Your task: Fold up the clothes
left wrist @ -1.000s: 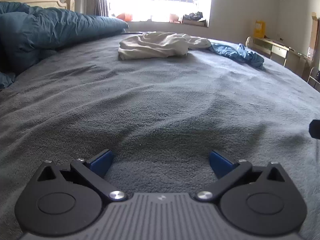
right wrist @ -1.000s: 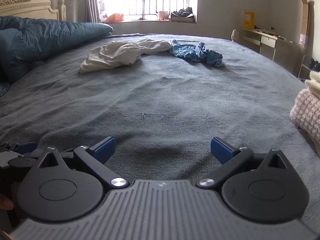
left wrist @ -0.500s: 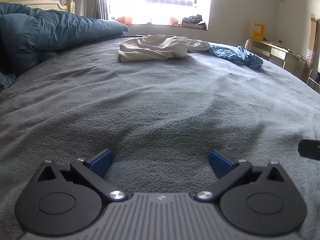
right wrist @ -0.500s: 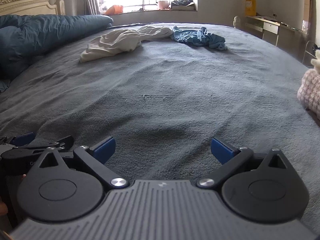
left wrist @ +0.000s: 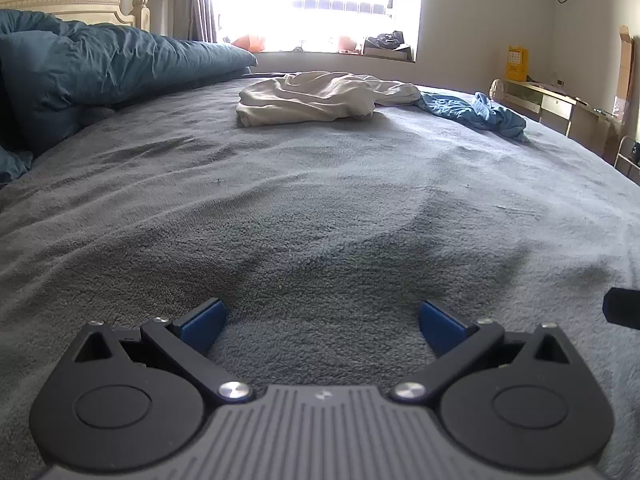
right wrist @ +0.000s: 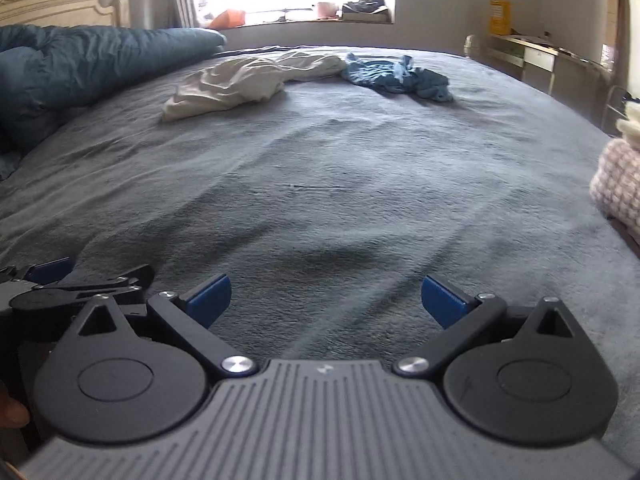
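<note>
Still, my left gripper [left wrist: 320,318] and right gripper [right wrist: 326,296] hang spread, empty; white garment [left wrist: 316,98] touches blue garment [left wrist: 476,110], so I risk snagging both.

The bed cover [left wrist: 304,208] is a matt, napped grey fleece, and at 12 o'clock on it lie a crumpled cream cloth [left wrist: 316,98] and a wrinkled blue cloth [left wrist: 476,110]. The left gripper [left wrist: 320,322] is matt black plastic with shiny metal rivets and smooth blue pads [left wrist: 202,320]. At 10 o'clock lies a soft teal quilt [left wrist: 100,64].

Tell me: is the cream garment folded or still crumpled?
Crumpled. The cream garment lies in a wrinkled, uneven heap on the grey blanket, touching the blue garment.
</note>
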A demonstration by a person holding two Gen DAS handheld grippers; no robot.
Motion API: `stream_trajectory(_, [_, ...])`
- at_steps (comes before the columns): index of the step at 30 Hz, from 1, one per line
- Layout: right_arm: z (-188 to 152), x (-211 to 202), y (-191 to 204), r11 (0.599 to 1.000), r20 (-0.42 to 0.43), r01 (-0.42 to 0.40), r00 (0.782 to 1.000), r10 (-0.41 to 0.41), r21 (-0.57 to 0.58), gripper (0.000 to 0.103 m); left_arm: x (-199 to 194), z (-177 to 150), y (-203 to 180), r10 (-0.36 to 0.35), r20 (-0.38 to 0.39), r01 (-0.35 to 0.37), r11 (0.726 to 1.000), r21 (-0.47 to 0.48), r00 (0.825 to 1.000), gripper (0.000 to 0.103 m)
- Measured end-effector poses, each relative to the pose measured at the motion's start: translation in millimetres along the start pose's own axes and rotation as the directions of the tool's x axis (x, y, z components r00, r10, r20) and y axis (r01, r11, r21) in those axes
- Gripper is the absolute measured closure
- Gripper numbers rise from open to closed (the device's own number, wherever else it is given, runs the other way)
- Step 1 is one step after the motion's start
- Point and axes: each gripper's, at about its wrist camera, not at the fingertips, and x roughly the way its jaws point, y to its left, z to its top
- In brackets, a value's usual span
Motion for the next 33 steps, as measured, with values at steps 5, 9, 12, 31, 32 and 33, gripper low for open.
stream_trajectory(5, [-1, 6, -3, 1.000, -0.044, 0.028, 0.999, -0.028, 0.010, 0.001, 0, -1, -1, -0.003, 0.001, 0.003, 1.000, -0.001, 1.000, 0.000])
stream_trajectory(9, [-1, 6, -3, 0.999, -0.047, 0.044, 0.998, -0.045, -0.004, 0.001, 0, -1, -2, -0.002, 0.005, 0.002, 1.000, -0.001, 1.000, 0.000])
stream_trajectory(12, [0, 5, -1, 0.999, -0.046, 0.047, 0.998, -0.048, -0.022, 0.001, 0, -1, -1, -0.002, 0.005, 0.002, 1.000, -0.001, 1.000, 0.000])
stream_trajectory(31, [3, 8, -8, 0.999, -0.011, -0.015, 1.000, 0.015, -0.044, 0.001, -2, 13, 4, 0.001, -0.018, -0.002, 0.999, -0.034, 1.000, 0.000])
stream_trajectory(32, [6, 10, -8, 0.998, -0.006, -0.019, 1.000, 0.019, -0.053, 0.001, -4, 17, 8, -0.001, -0.006, 0.000, 0.998, -0.057, 1.000, 0.000])
stream_trajectory(33, [8, 12, -5, 0.997, 0.001, -0.021, 1.000, 0.022, -0.068, 0.001, -6, 20, 11, -0.003, 0.019, 0.004, 0.997, -0.078, 1.000, 0.000])
